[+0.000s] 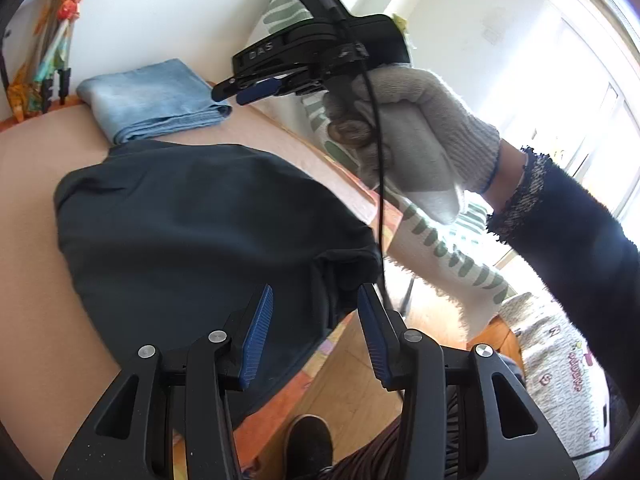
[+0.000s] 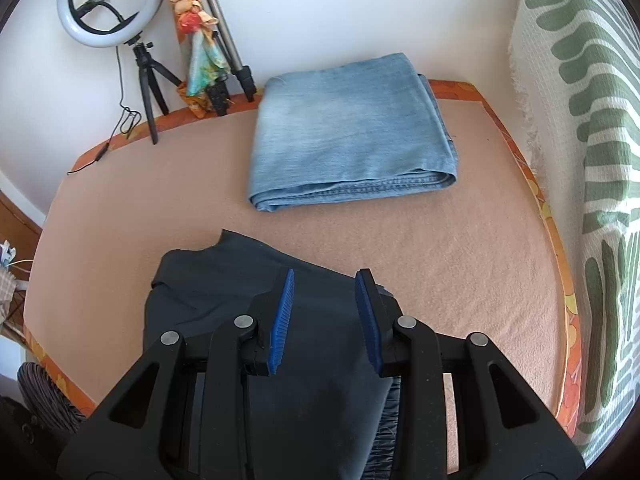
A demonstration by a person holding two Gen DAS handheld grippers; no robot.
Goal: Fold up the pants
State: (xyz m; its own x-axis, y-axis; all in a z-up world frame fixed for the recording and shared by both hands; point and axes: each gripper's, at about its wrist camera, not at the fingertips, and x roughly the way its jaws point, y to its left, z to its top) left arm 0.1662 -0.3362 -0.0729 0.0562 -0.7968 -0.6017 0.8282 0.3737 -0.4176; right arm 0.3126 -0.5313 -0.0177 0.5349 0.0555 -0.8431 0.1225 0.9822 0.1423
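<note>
Dark navy pants (image 1: 192, 224) lie folded on the peach table cover, one end hanging over the near edge. They also show in the right wrist view (image 2: 240, 300). My left gripper (image 1: 316, 300) is open and empty, just above the pants' overhanging end. My right gripper (image 2: 326, 284) is open and empty, hovering over the pants. In the left wrist view the right gripper (image 1: 248, 90) is held high in a gloved hand, above the table.
Folded light blue jeans (image 2: 348, 128) lie at the back of the table (image 2: 480, 240). A ring light (image 2: 110, 0) and tripods stand at the back left. A green-patterned cloth (image 2: 580, 160) hangs on the right. A wicker basket (image 2: 44, 392) sits low left.
</note>
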